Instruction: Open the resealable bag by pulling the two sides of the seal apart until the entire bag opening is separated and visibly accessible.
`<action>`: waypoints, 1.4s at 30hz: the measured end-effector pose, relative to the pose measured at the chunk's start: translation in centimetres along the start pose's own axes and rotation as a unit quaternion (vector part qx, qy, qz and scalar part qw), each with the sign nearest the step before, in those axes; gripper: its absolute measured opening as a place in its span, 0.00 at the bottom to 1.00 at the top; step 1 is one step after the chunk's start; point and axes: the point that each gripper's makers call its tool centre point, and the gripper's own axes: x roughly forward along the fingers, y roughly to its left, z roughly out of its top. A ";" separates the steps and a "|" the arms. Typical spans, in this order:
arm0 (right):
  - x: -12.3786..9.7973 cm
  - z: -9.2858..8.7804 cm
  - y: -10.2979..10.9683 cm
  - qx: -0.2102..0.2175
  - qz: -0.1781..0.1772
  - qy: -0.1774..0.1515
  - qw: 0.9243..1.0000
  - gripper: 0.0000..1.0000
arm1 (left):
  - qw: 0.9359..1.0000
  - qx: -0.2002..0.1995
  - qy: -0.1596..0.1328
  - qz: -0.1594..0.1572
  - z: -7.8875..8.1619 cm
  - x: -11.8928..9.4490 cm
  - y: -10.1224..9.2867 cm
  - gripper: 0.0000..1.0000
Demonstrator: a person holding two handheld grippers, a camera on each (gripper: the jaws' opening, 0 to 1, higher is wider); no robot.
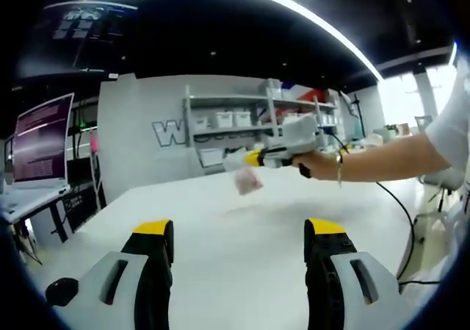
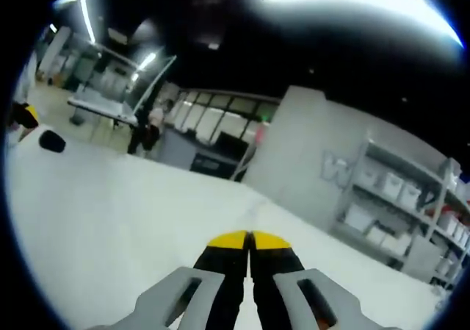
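In the left gripper view my left gripper (image 1: 239, 231) is held low over the white table (image 1: 235, 286), its yellow-tipped jaws wide apart with nothing between them. Across the table a hand (image 1: 312, 161) holds my right gripper (image 1: 253, 158) up in the air. A small pale, blurred bag (image 1: 248, 180) hangs from its tip, above the tabletop. In the right gripper view the right gripper (image 2: 250, 239) has its jaws pressed together over the table (image 2: 110, 212); the bag itself cannot be made out there.
A small black object (image 1: 62, 291) (image 2: 51, 140) lies on the table by my left gripper. A screen (image 1: 42, 139) stands on a side desk at the left. Shelves with white bins (image 1: 242, 120) line the back wall. A cable (image 1: 402, 212) hangs at the right.
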 end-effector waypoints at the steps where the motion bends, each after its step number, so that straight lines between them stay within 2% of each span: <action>1: -0.1 0.0 0.0 0.000 0.000 -0.001 1.000 0.00 | 1.000 0.001 0.000 -0.001 0.0 -0.1 -0.1 0.71; 10: -2.5 -0.4 0.4 0.006 -0.001 -0.006 1.000 0.00 | 1.000 0.006 0.002 -0.004 0.1 -0.2 -0.6 0.71; 16: -4.2 0.1 0.7 0.008 0.001 -0.017 1.000 0.00 | 1.000 0.008 0.002 -0.010 0.2 -0.1 -1.2 0.71; 24: -6.2 -0.1 1.2 0.007 -0.001 -0.022 1.000 0.00 | 1.000 0.010 0.002 -0.013 0.3 -0.2 -1.8 0.71; 33: -7.1 0.2 0.9 0.009 -0.004 -0.030 1.000 0.00 | 1.000 0.011 0.003 -0.015 0.3 -0.3 -2.0 0.71; 42: -8.8 0.5 1.7 0.009 -0.001 -0.039 0.999 0.00 | 1.000 0.008 0.006 -0.015 -0.1 -0.3 -2.0 0.71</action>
